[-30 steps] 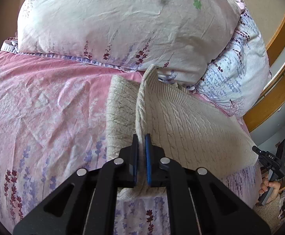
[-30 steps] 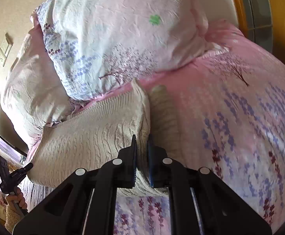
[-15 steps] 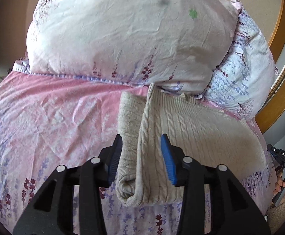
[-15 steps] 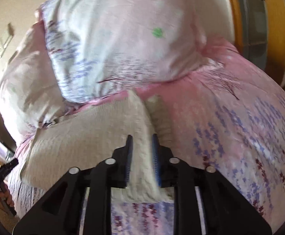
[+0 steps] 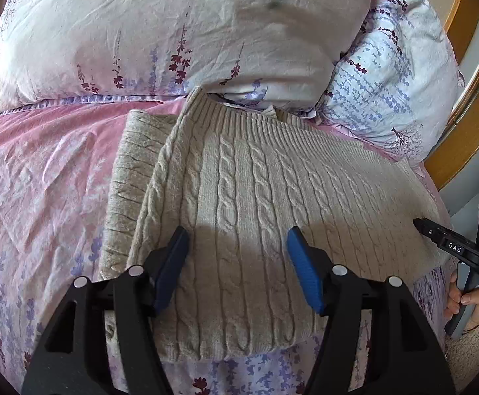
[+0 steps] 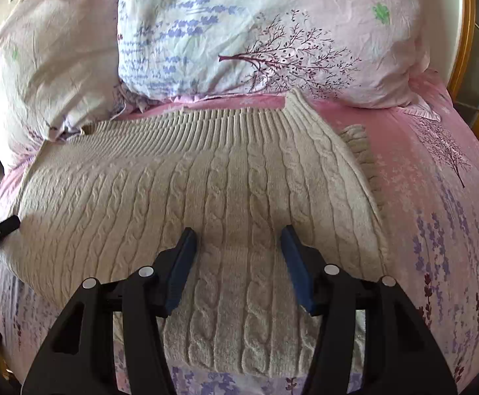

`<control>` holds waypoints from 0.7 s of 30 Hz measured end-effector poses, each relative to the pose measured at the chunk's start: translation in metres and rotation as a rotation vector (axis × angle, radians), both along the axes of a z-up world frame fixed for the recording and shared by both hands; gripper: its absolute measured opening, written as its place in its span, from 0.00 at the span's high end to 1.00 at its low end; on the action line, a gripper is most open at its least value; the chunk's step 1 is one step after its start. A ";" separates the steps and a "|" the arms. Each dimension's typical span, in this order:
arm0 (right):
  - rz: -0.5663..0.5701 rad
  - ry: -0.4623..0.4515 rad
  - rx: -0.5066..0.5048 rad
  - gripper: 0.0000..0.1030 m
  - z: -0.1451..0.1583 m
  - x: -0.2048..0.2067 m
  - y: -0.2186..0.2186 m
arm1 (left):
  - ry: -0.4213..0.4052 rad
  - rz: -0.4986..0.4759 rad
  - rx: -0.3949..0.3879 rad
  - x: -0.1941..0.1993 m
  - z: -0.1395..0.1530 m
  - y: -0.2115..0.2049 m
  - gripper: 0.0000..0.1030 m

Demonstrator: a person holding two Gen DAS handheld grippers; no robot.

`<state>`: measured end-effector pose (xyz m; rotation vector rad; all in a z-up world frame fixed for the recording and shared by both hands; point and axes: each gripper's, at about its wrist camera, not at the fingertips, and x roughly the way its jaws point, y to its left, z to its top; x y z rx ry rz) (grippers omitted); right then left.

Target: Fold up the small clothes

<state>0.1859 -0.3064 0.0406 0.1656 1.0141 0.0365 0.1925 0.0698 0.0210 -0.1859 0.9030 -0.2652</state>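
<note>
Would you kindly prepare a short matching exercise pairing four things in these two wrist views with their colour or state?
Things:
1. sweater
2. left claw
3. bedsheet
4. headboard

Descriptions:
a. pink, with purple flower print
b. orange-brown wood, at the bed's edge
c. beige cable knit, folded over, lying flat
d. open, holding nothing, above the knit

Pairs: 1-c, 2-d, 3-a, 4-b
</note>
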 end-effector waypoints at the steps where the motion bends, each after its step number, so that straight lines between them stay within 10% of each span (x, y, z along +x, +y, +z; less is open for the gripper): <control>1: -0.001 0.009 0.004 0.45 0.000 0.001 -0.001 | 0.003 0.000 -0.021 0.000 0.002 0.003 0.38; 12: 0.004 -0.038 0.093 0.36 0.018 0.012 0.011 | 0.098 0.193 -0.352 0.026 0.010 0.105 0.33; 21: 0.040 -0.033 0.013 0.32 0.011 0.024 0.040 | 0.153 0.167 -0.413 0.043 -0.014 0.090 0.34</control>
